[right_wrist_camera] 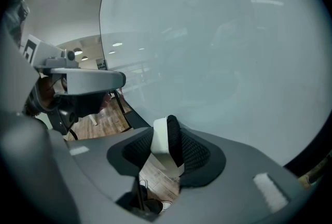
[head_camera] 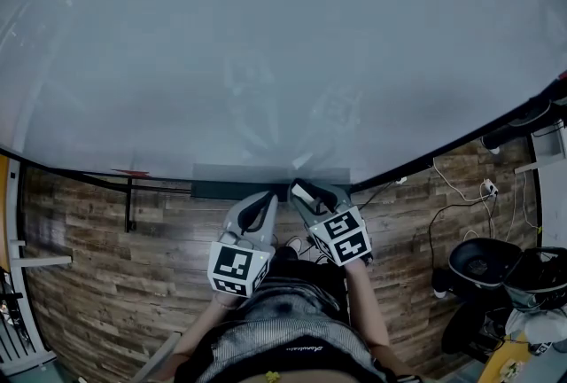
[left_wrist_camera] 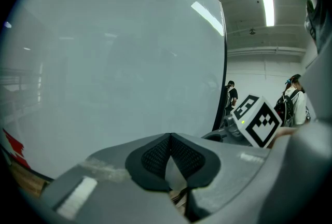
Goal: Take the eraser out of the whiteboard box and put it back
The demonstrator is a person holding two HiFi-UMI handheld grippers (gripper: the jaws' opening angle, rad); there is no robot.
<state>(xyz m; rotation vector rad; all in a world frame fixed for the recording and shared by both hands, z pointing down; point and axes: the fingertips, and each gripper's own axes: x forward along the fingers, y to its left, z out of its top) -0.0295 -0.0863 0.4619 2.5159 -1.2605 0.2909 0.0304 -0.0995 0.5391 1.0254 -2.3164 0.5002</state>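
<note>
wood-plank floor (head_camera: 97, 257) lies below the whiteboard box (head_camera: 217, 190), a dark shallow tray along the lower edge of the whiteboard (head_camera: 266, 44). all positions below are given from this box.

left gripper (head_camera: 263, 204): just below the box, near its middle. its jaws are closed tip to tip with nothing between them. it has no part in this step and is best left parked there, clear of the box opening.

right gripper (head_camera: 306, 193): tips at the front edge of the box, just right of its middle. its jaws are clamped on the eraser (right_wrist_camera: 165, 141). the eraser stands on edge between the pads, white body on one side and dark felt on the other, its top above the jaw tips. the eraser is thus in the grip at the box's front lip, not lying in the box.

step in hand, as judged: seating the eraser in the box.
- carry the eraser over the front lip before lowering it, so that it does not catch on the lip.
- hold the clamp firm until the lower edge of the eraser rests on the box floor.
- an eraser held on edge may topple on release. lean it against the rear wall of the box or lay it flat first.
- open the jaws only enough to free it, then draw straight back from the box.
- do not drag the felt across the whiteboard.
</note>
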